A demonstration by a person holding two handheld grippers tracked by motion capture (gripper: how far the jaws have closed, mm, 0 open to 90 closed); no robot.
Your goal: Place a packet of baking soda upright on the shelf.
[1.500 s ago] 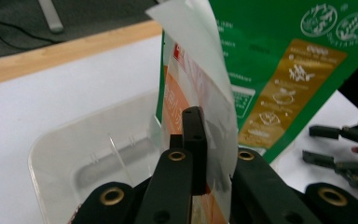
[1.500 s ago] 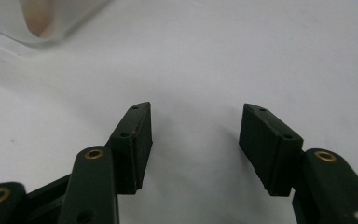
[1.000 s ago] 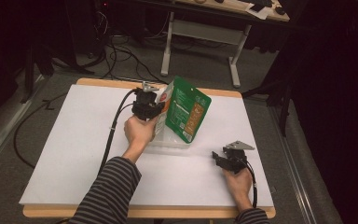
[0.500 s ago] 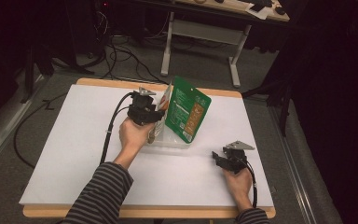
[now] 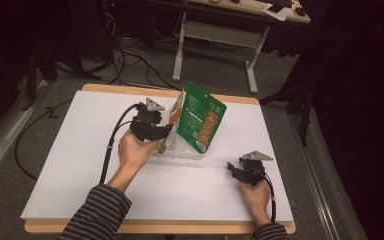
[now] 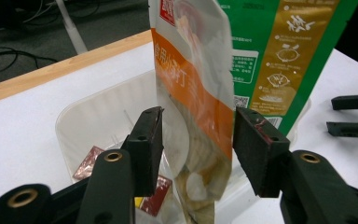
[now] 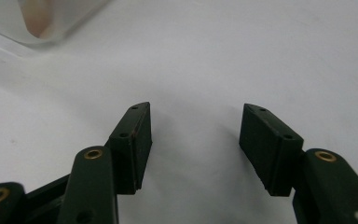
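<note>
A clear plastic tub (image 5: 180, 153) sits mid-table. In it stand a green pouch (image 5: 200, 117) and, beside it, an orange-and-white pouch (image 5: 175, 112). My left gripper (image 5: 166, 131) is at the tub's near-left side. In the left gripper view the left gripper (image 6: 198, 121) is open, one jaw on each side of the orange-and-white pouch (image 6: 191, 84), the green pouch (image 6: 279, 60) behind it. Small red sachets (image 6: 87, 163) lie on the tub's floor (image 6: 88, 112). My right gripper (image 5: 232, 167) rests open on the white table, right of the tub; between its jaws (image 7: 196, 112) is bare tabletop.
The white table top (image 5: 80, 165) has a wooden edge (image 5: 130, 90) at the back. The tub's corner (image 7: 28, 18) shows at the upper left of the right gripper view. Cables and a desk frame (image 5: 250, 60) stand on the floor beyond.
My left gripper has drawn slightly back toward the person and lowered along the orange-and-white pouch. The right gripper has stayed put.
</note>
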